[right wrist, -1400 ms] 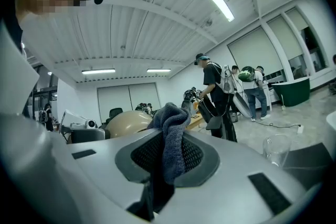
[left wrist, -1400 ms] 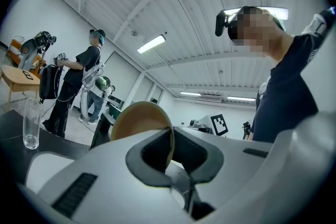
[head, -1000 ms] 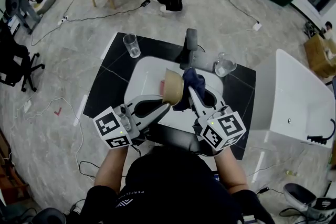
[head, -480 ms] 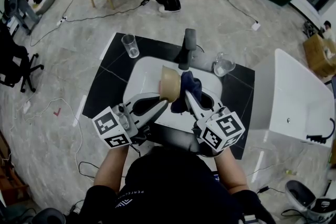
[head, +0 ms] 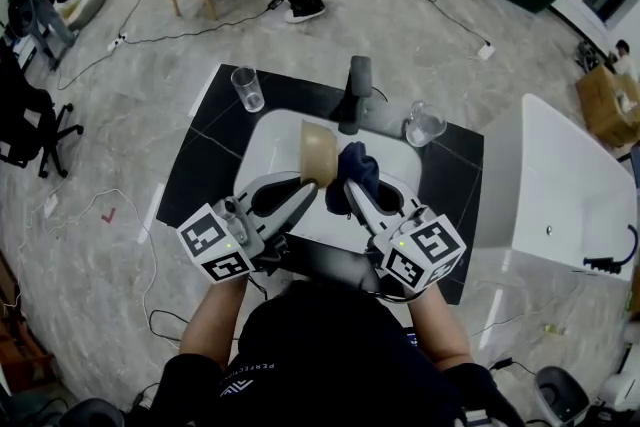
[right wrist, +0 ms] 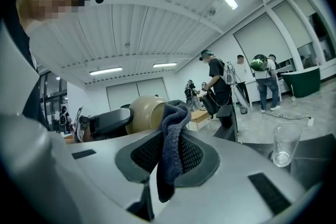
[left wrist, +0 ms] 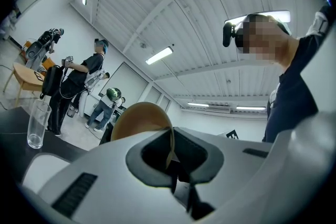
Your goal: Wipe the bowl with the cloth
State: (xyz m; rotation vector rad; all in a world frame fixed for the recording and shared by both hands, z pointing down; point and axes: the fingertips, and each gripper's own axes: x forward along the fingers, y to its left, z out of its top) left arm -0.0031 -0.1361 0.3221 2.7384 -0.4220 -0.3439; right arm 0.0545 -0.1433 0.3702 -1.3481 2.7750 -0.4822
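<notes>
A tan bowl (head: 320,152) is held on its side over the white sink (head: 270,135), its rim pinched in my left gripper (head: 312,183), which is shut on it. The bowl (left wrist: 140,118) rises above those jaws in the left gripper view. My right gripper (head: 347,187) is shut on a dark blue cloth (head: 354,169), bunched right beside the bowl's open side. In the right gripper view the cloth (right wrist: 170,139) hangs between the jaws, with the bowl (right wrist: 147,113) just behind it to the left.
A black faucet (head: 357,90) stands behind the sink. A tall glass (head: 248,87) sits on the black counter at the back left, a glass jug (head: 424,126) at the back right. A white cabinet (head: 560,195) is to the right. People stand beyond the counter.
Both grippers have drawn slightly back and up with bowl and cloth. The bowl's tilt has shifted a little. A person in the background has walked left.
</notes>
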